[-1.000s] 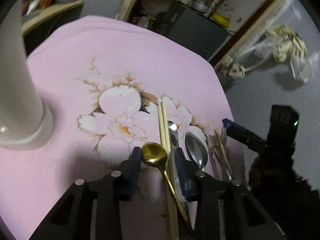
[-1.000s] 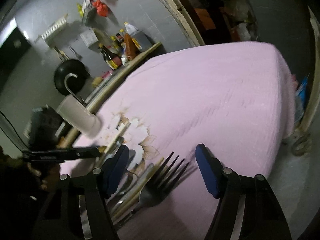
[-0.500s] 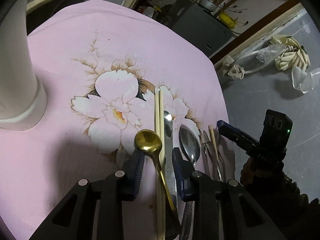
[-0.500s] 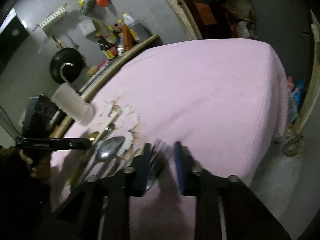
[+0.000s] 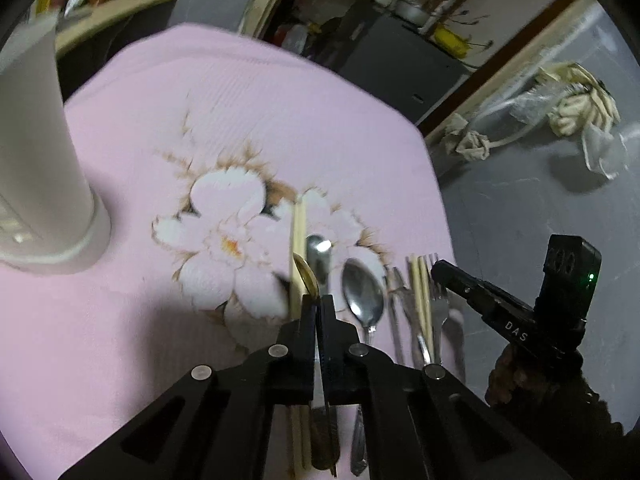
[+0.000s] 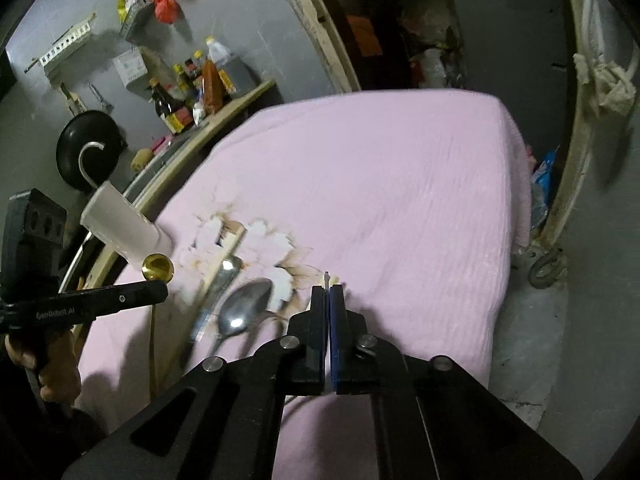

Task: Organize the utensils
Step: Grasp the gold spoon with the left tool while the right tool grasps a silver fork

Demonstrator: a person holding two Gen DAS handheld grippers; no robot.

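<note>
In the left wrist view my left gripper (image 5: 318, 300) is shut on a gold spoon (image 5: 306, 276), which stands on edge with its bowl just past the fingertips. The right wrist view shows that spoon (image 6: 157, 267) lifted off the pink cloth (image 6: 380, 180). My right gripper (image 6: 328, 292) is shut on a fork, of which only a thin metal sliver (image 6: 327, 278) shows. From the left, the fork's tines (image 5: 430, 258) sit beside the right gripper (image 5: 438, 270). A silver spoon (image 5: 362, 292), a knife (image 5: 318, 248) and chopsticks (image 5: 298, 232) lie on the cloth.
A tall white holder (image 5: 40, 160) stands at the left of the table. More chopsticks (image 5: 420, 292) and cutlery lie by the table's right edge, with grey floor beyond. Sauce bottles (image 6: 192, 92) and a black pan (image 6: 86, 152) stand behind the table.
Both grippers have closed. The left took the gold spoon, which turned on edge and rose off the cloth. The right closed on the fork and lifted with it.
</note>
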